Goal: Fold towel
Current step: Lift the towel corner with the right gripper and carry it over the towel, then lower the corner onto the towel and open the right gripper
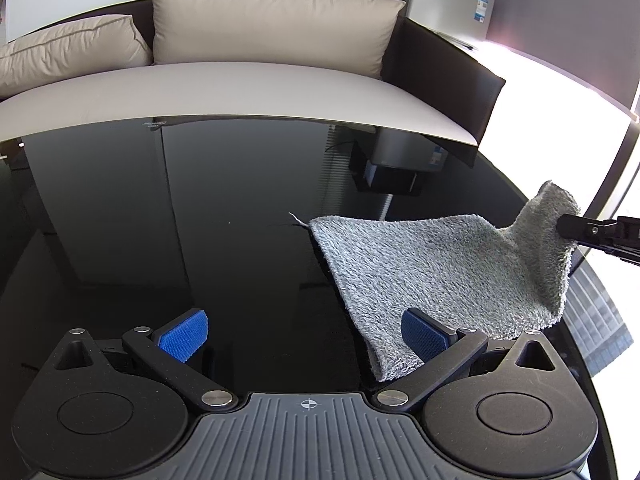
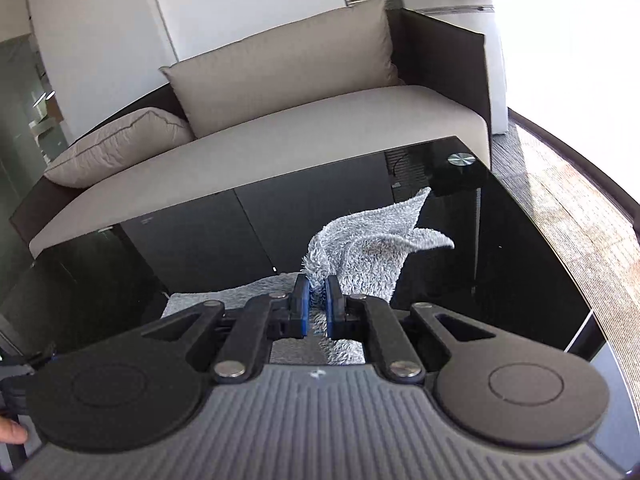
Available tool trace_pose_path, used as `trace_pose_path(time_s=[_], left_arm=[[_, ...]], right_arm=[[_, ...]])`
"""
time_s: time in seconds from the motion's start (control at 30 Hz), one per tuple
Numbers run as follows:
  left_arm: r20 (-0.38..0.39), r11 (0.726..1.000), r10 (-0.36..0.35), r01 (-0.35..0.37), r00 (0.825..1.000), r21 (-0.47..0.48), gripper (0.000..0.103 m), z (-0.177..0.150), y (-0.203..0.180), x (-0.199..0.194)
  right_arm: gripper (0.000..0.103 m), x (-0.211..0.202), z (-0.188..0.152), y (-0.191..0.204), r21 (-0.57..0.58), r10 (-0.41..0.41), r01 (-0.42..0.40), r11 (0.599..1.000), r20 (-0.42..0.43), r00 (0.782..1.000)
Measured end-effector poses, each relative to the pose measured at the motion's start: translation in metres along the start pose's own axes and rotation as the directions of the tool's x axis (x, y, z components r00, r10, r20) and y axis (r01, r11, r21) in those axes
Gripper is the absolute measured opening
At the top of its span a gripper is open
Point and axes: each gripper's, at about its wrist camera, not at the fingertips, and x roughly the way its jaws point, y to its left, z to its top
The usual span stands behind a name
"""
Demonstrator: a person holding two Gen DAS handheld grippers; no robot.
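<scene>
A small grey terry towel (image 1: 432, 272) lies on the black glass table (image 1: 200, 220), with its right corner lifted. My left gripper (image 1: 306, 332) is open and empty; its right blue pad (image 1: 424, 338) sits against the towel's near left edge. My right gripper (image 2: 316, 304) is shut on the towel (image 2: 368, 248), pinching a bunched corner raised above the table. It shows in the left wrist view as a black finger (image 1: 588, 232) at the far right, holding the raised corner. The rest of the towel stays flat on the glass.
A beige sofa (image 1: 240, 92) with cushions stands just behind the table's far edge. The table's right edge (image 2: 560, 248) borders a carpeted floor. A round metal fitting (image 2: 460, 159) sits at the table's far right corner. A silver appliance (image 1: 452, 4) stands at the back right.
</scene>
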Motion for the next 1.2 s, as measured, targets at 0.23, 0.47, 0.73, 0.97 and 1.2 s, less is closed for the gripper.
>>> trace_pose_path(time_s=[0.23, 0.47, 0.73, 0.97, 1.2], left_arm=[[0.003, 1.0, 0.009, -0.009, 1.0, -0.013, 0.102, 0.001, 0.007, -0.001], [0.006, 0.999, 0.017, -0.017, 1.0, -0.029, 0.102, 0.004, 0.012, -0.003], [0.007, 0.998, 0.031, -0.031, 0.999, -0.053, 0.102, 0.004, 0.019, -0.005], [-0.026, 0.994, 0.065, -0.067, 0.998, -0.082, 0.102, 0.004, 0.031, -0.002], [-0.022, 0.993, 0.064, -0.066, 0.998, -0.094, 0.102, 0.006, 0.036, -0.004]], right_arm=[[0.008, 0.018, -0.015, 0.051, -0.2, 0.106, -0.122, 0.972, -0.088, 0.99], [0.008, 0.023, -0.029, 0.08, -0.283, 0.149, -0.18, 0.942, -0.128, 0.981], [0.008, 0.015, -0.009, 0.072, -0.223, 0.126, -0.123, 0.967, 0.002, 0.992], [0.008, 0.033, -0.027, 0.116, -0.389, 0.232, -0.286, 0.875, -0.181, 0.956], [0.008, 0.041, -0.038, 0.122, -0.37, 0.235, -0.313, 0.875, -0.239, 0.942]])
